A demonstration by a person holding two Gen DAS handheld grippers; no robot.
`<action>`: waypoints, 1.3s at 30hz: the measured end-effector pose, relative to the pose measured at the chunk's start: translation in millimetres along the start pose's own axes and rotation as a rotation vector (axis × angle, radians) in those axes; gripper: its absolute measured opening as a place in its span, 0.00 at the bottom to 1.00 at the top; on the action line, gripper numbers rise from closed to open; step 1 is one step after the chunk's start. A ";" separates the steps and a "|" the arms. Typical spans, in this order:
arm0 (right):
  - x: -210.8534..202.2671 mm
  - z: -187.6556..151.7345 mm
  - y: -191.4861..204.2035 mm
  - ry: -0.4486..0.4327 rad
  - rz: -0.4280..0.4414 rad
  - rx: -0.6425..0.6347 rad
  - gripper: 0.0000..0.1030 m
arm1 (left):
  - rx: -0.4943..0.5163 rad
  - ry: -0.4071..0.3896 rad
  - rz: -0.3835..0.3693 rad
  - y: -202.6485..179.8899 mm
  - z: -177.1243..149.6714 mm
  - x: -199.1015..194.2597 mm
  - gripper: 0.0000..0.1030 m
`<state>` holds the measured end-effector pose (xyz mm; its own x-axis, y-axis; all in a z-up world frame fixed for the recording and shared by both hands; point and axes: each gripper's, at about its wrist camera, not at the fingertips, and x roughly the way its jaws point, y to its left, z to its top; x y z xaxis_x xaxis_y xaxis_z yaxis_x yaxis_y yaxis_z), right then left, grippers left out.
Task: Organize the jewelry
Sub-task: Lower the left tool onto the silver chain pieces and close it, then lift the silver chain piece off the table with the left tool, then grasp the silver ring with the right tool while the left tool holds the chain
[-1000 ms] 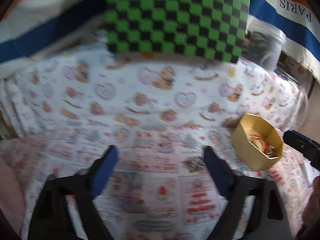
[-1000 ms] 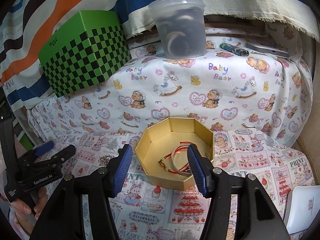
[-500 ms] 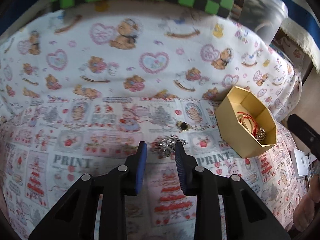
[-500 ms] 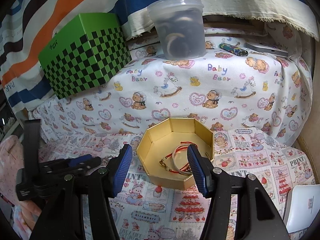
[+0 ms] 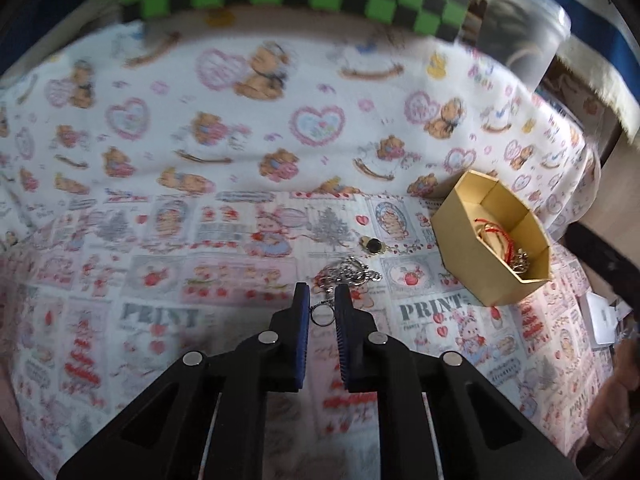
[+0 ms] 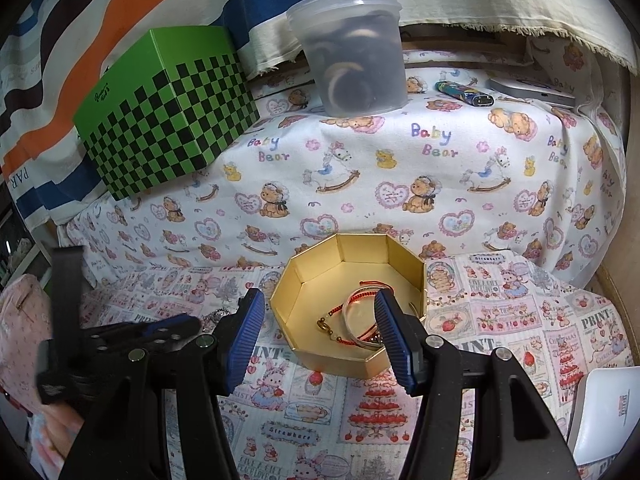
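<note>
Silver chain (image 5: 352,274) on printed cloth, its small ring (image 5: 322,315) now between pads of my left claw (image 5: 322,300). Claw was spread wide second ago, now closing, nearly pinching ring. Gold box (image 5: 472,248) at 2 o'clock awaits. Right claw (image 6: 320,334) half-spread, empty, unmoved.

An open octagonal gold cardboard box (image 6: 347,354) stands upright on the printed cloth, without a lid. Inside it lie a red cord bracelet (image 6: 362,300) and a pale gold bangle (image 6: 362,326), one over the other near the front wall, with a small brass clasp (image 6: 323,323) beside them. To the left of the box, on the cloth, lies a silver chain in a loose heap (image 5: 352,273), and a thin dark ring (image 5: 322,314) at its end lies flat. A little behind the chain, apart from it, lies a small black stone in a gold setting (image 5: 373,245).
</note>
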<state>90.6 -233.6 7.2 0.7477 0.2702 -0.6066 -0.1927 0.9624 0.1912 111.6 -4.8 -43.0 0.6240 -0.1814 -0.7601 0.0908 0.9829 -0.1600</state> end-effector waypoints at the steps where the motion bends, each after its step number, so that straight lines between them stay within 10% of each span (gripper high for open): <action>1: 0.1 -0.1 0.0 0.000 -0.002 0.000 0.58 | 0.000 -0.013 0.010 4.8 2.9 -8.6 0.11; 13: -2.3 -1.7 8.0 -0.013 0.023 -0.036 0.58 | -0.050 -0.325 0.050 14.3 8.8 -85.1 0.11; 19: -29.2 -5.2 39.5 -0.121 0.101 -0.141 0.58 | -0.069 -0.333 0.026 20.3 10.7 -97.7 0.11; 26: 27.2 6.0 79.4 0.110 0.107 -0.155 0.32 | -0.101 -0.240 0.110 29.5 13.2 -76.4 0.11; 39: 121.7 -9.7 112.8 0.293 0.042 -0.196 0.32 | -0.149 -0.205 0.118 54.3 13.7 -57.3 0.11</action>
<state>153.6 -91.9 -52.5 0.5277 0.2785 -0.8024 -0.3594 0.9292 0.0862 91.3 59.5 0.5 0.7691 -0.0408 -0.6378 -0.0976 0.9788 -0.1803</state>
